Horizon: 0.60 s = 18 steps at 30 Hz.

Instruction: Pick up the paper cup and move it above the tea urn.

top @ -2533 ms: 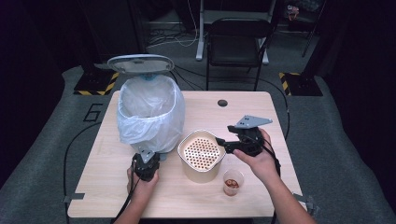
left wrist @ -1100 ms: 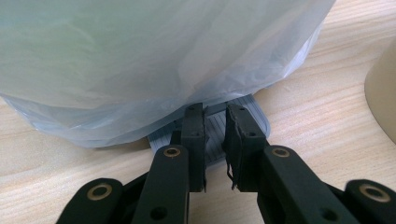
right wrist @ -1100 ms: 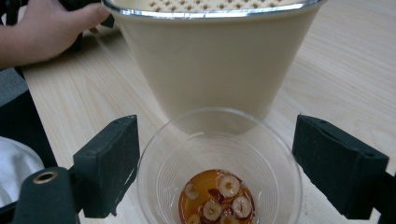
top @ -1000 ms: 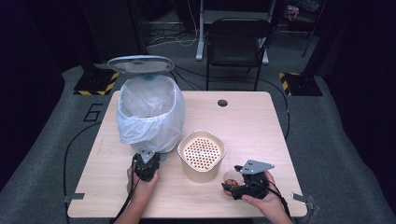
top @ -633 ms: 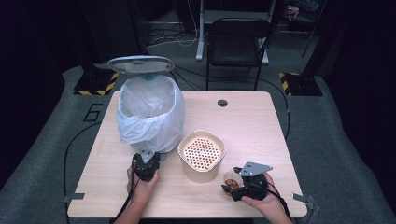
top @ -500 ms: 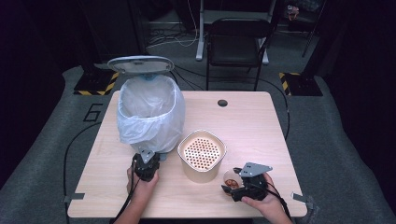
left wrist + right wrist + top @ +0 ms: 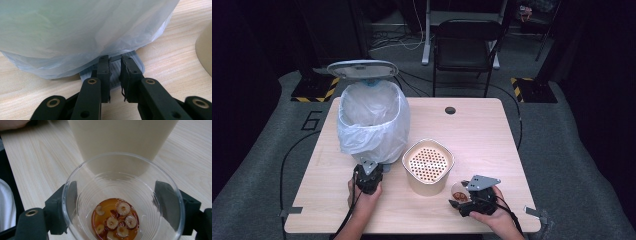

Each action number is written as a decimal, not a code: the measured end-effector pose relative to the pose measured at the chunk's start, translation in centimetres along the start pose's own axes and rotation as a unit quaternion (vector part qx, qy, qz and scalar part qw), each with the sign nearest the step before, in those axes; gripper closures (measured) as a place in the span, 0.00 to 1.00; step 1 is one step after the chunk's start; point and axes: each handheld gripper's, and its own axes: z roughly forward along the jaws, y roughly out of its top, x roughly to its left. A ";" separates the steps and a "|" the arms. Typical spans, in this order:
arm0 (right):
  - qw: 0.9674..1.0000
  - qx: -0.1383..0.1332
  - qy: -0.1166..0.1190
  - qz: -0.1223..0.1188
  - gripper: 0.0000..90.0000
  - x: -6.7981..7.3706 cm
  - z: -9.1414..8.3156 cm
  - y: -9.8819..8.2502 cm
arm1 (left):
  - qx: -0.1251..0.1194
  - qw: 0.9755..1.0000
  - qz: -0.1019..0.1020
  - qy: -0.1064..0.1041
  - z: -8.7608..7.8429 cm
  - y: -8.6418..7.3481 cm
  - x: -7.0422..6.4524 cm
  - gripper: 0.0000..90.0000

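Cup (image 7: 122, 202) between right hand-held gripper (image 7: 122, 206) jaws, pads touching sides.

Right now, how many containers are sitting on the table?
3. The bag-lined bin stands at the table's left, the beige strainer pot beside it at the centre, and the clear cup of amber liquid and sliced fruit sits near the front edge, between the right gripper jaws.

The bin's (image 7: 75, 30) top is cut off in the left gripper view — its pedal (image 7: 115, 70) half hidden under the bag. The cup's (image 7: 122, 202) near rim is cut off — the beige container's (image 7: 122, 135) top too.
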 end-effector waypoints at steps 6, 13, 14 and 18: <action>1.000 0.009 0.004 -0.005 0.29 -0.1 0.3 -0.1 | 0.003 1.000 0.004 -0.001 -0.1 0.0 0.1 0.86; 1.000 0.011 0.001 -0.007 0.30 0.1 0.2 0.1 | 0.004 1.000 0.004 -0.001 0.0 0.0 0.0 0.86; 1.000 0.011 0.001 -0.007 0.30 0.1 0.2 0.1 | 0.004 1.000 0.004 -0.001 0.0 0.0 0.0 0.87; 1.000 0.004 0.003 -0.005 0.29 0.0 0.0 0.2 | 0.000 1.000 0.000 0.000 0.0 0.0 0.0 0.87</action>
